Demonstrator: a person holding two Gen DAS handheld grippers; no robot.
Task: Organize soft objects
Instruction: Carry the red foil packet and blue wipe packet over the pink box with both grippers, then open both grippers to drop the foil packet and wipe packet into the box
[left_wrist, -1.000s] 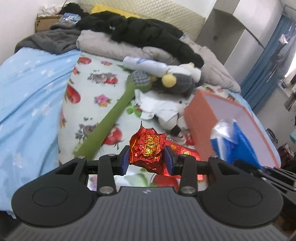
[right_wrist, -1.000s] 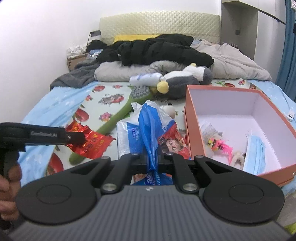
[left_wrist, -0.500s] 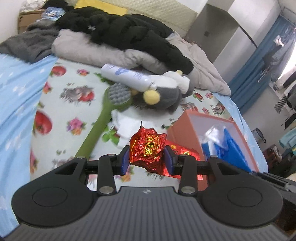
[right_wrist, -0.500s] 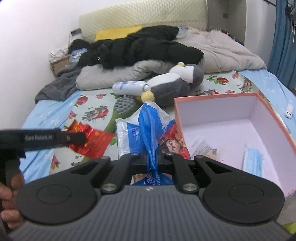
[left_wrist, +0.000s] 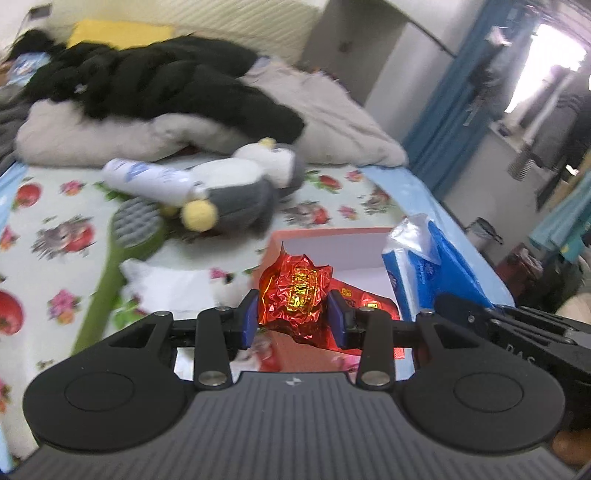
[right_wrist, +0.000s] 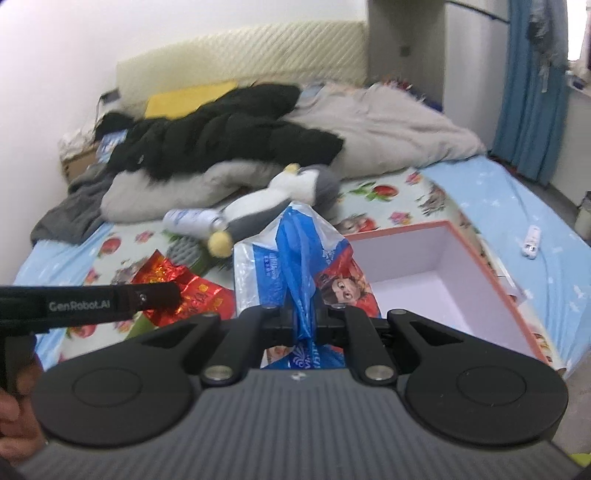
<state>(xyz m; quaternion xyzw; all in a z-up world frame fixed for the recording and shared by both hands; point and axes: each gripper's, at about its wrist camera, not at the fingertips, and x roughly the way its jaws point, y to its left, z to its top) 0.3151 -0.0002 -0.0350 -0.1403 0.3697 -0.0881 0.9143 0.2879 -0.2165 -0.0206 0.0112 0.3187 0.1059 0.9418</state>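
Left hand-held gripper (left_wrist: 293, 319): clenched on one crumpled red foil packet (left_wrist: 293, 295), pinched at its bunched middle between the blue pads, so the loose tail hangs free below. Packet is held in the air just short of the near wall of the orange box (left_wrist: 332, 233). Judgement: the packet is on its way into the box.

Right hand-held gripper (right_wrist: 303, 321): jaws nearly together, grasping one blue-and-white plastic bag (right_wrist: 295, 254) by its gathered neck; the body of the bag stands up ahead of the fingers. Gripping the neck likely keeps the slack film from spilling. Bag is held left of the box opening, above the bed (right_wrist: 517, 206).

Beyond both grippers: one orange box, open, white interior; contents cannot be told from these views.

Further out on the floral sheet: one green long-handled brush (left_wrist: 118, 251), lying flat, ahead-left of the left gripper. One white bottle (left_wrist: 151, 181) on its side, touching one grey-and-white plush penguin (left_wrist: 243, 192).

Farthest: one black jacket (left_wrist: 166, 85) piled over grey bedding by the headboard.

Count: two items in hand, one box.
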